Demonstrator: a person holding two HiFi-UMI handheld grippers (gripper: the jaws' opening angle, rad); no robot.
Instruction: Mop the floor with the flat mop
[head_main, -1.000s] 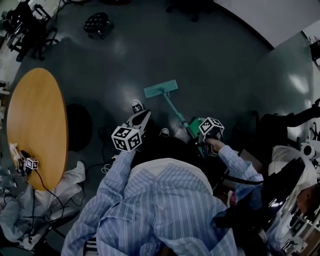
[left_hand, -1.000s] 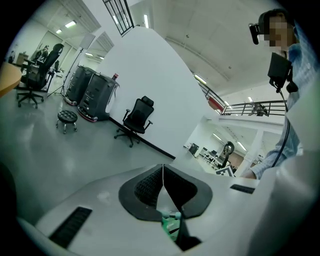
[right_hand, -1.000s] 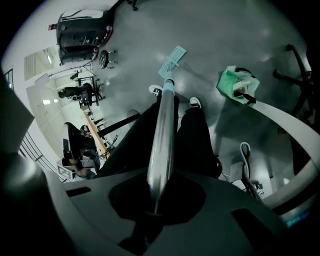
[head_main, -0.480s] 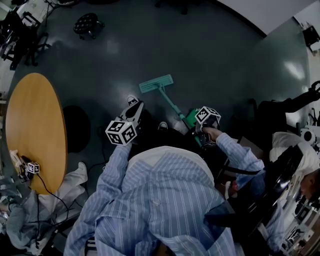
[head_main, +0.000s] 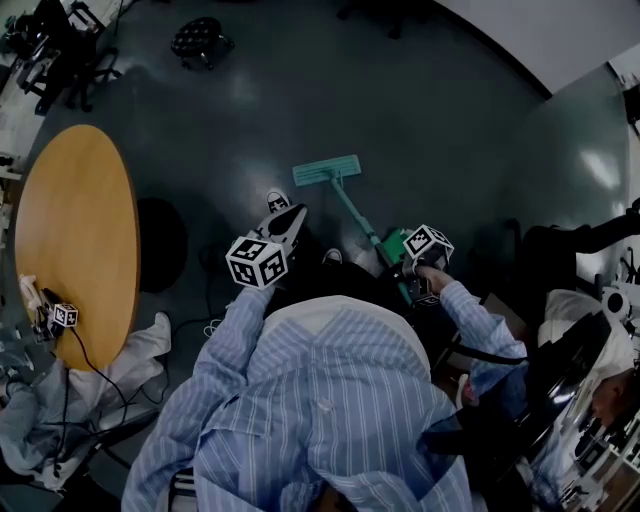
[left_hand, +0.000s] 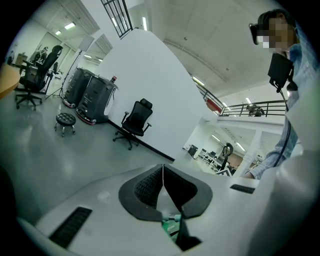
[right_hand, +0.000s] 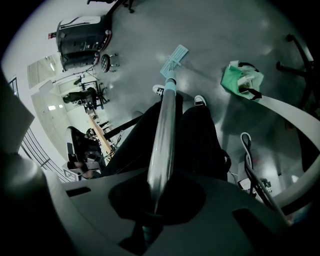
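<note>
Dark glossy floor (head_main: 430, 110). Right gripper (right_hand: 154, 202) clamped on flat mop handle (right_hand: 164, 135). Teal mop head (head_main: 327, 171) flat on floor, far ahead of its jaws, just past shoes (head_main: 277, 204). Left gripper (left_hand: 162, 169) off handle, jaws pressed together, empty. Over last second mop head barely shifted against shoes: short stroke, most floor likely unmopped. No legible writing, only square markers on gripper cubes.

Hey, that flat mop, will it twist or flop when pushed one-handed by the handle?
Probably stiff: the handle looks like a straight metal tube. The mop head may swivel, since only the right gripper clamps that shiny, possibly slippery tube.
</note>
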